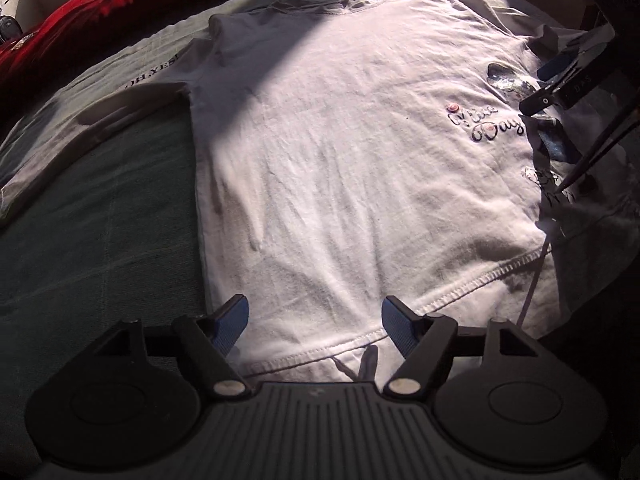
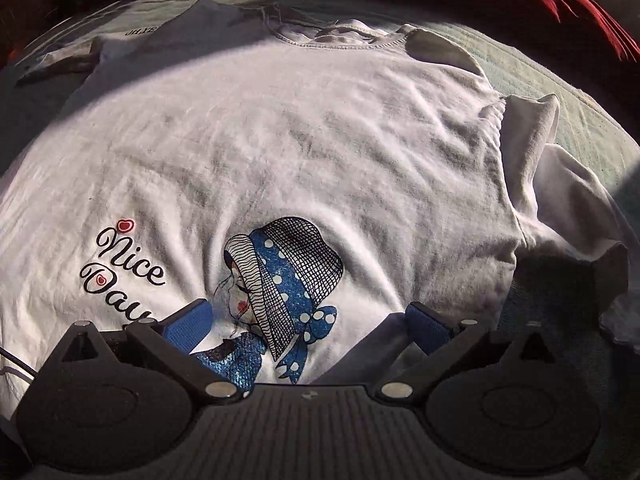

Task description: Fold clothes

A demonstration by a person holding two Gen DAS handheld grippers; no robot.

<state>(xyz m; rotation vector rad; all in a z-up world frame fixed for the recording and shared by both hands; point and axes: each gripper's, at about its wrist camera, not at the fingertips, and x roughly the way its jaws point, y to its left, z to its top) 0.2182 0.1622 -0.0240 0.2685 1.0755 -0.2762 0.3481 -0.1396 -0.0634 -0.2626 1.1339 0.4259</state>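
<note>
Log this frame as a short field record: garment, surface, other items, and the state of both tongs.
garment: white T-shirt, spread flat, print side up, not yet folded
print: "Nice Day" lettering beside a figure in a blue headscarf
surface: green bedcover
other items: second pale garment at the far left edge; red fabric behind
left tongs: open, above the shirt's hem, nothing gripped
right tongs: open wide, over the print, nothing gripped
</note>
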